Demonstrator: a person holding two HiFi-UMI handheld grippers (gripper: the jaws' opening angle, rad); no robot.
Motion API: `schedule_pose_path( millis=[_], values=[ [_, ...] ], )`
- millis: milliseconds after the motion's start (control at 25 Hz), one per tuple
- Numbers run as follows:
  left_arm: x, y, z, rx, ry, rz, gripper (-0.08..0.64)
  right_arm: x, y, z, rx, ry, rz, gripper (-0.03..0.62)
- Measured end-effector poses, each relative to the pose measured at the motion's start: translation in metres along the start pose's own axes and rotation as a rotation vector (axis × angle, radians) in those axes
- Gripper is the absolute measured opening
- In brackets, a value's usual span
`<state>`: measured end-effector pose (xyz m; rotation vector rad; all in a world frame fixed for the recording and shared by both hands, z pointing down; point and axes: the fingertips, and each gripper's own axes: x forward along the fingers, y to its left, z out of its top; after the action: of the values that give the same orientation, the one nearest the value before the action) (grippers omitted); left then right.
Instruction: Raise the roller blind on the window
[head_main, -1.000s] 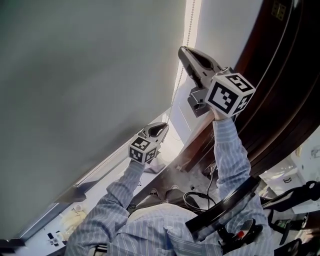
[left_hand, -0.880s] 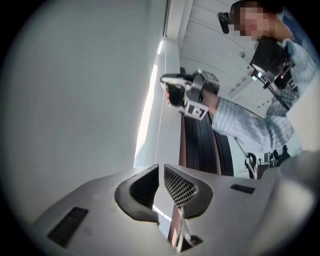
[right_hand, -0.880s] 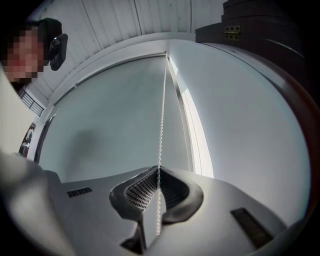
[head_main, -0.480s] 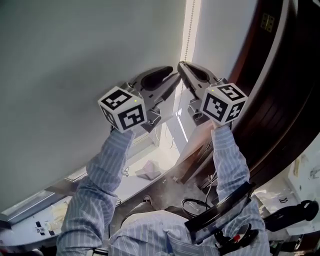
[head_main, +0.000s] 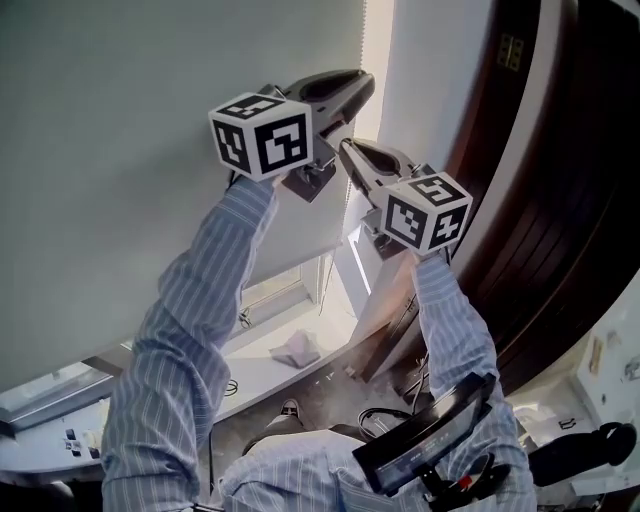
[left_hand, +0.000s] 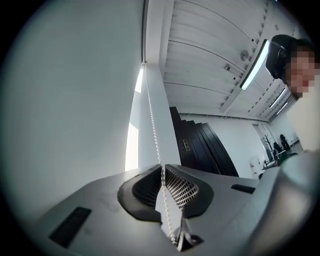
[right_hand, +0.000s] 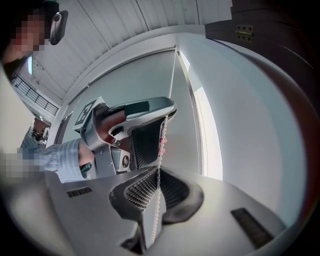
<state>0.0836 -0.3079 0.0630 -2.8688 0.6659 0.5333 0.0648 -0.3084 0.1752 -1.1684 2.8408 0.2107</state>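
The grey roller blind fills the left of the head view. Its white bead chain hangs along the blind's right edge. My left gripper is raised high, above the right one. The chain runs between the left gripper's jaws, which have just been closing and pinch it at the tips. Just below, my right gripper is shut on the same chain. In the right gripper view the chain passes through the right gripper and up to the left gripper.
A dark wooden door stands at the right beyond a white wall strip. Below the blind lies the windowsill with a crumpled cloth on it. A black device hangs at the person's chest.
My left gripper has risen from down near the windowsill to above the right gripper and now sits on the chain. The right gripper has stayed on the chain, nearly still.
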Motion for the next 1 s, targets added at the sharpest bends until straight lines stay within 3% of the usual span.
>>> schedule_pose_path(
  millis=[40,240,640,840,1000],
  values=[
    [0.001,-0.001,0.000,-0.007,-0.003,0.008,0.021,-0.001,0.001,0.001,-0.001,-0.003,-0.001,0.015],
    [-0.004,0.000,-0.002,-0.109,-0.054,0.004,0.015,-0.008,0.004,0.001,0.017,-0.037,-0.008,0.015],
    [-0.016,-0.007,-0.022,0.078,0.044,0.068,0.014,-0.008,0.015,-0.018,0.044,-0.051,-0.026,0.015],
    [-0.034,-0.004,-0.057,0.000,0.065,0.081,0.014,-0.009,0.022,-0.057,0.051,-0.023,-0.050,0.015],
    [-0.052,-0.006,-0.088,-0.019,0.062,0.105,0.014,-0.012,0.031,-0.093,0.031,-0.008,-0.068,0.015]
  ],
)
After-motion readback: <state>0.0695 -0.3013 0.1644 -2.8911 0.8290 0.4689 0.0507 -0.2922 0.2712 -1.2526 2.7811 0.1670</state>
